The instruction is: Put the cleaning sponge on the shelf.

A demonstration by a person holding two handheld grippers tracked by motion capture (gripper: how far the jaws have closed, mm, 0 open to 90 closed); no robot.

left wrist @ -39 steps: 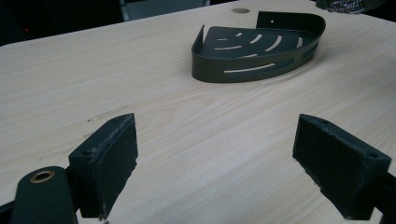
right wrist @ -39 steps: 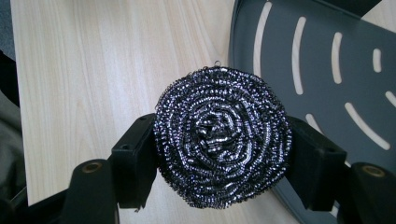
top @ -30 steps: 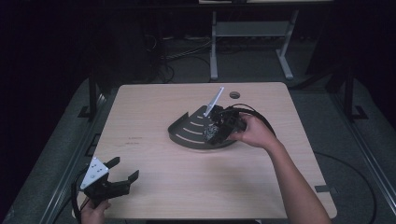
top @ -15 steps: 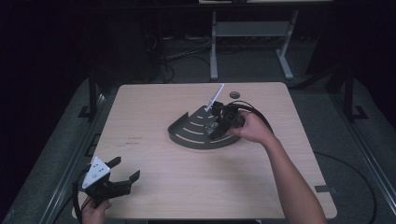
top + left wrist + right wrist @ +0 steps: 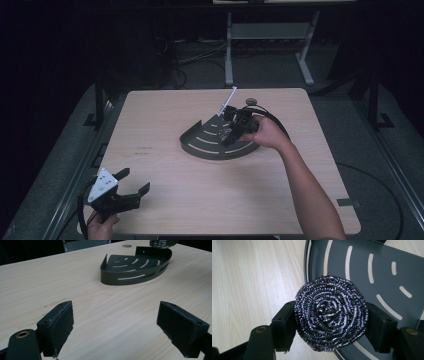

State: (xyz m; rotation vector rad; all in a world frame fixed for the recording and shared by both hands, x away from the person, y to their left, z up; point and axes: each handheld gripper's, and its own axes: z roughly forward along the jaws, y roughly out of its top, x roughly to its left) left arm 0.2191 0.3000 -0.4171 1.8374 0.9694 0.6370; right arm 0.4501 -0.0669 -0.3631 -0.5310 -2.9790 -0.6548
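1. 2 grippers were in play, and they did unequal work: the right gripper (image 5: 231, 131) was clenched on a steel scourer (image 5: 331, 313), while the left gripper (image 5: 131, 184) did nothing.

2. Both pads pressed the scourer's sides at its widest part, so the springy coil bulged between them rather than slipping out; that grip probably suited a soft, light thing.

3. The scourer hung over the curved rim of the dark slotted tray (image 5: 372, 285), part above the tray floor and part above the table (image 5: 249, 285). Whether it touched the floor I could not tell. Held there, it looked ready either to go down into the tray or to come away from it.

4. The tray (image 5: 212, 145) sat near the table's middle, its 2 straight walls meeting at the far corner, within easy reach of the right hand (image 5: 267, 134).

5. The left gripper rested low at the near left corner of the table (image 5: 165, 210), jaws wide apart with nothing between them, well away from the tray (image 5: 135, 267), likely parked there to stay clear.
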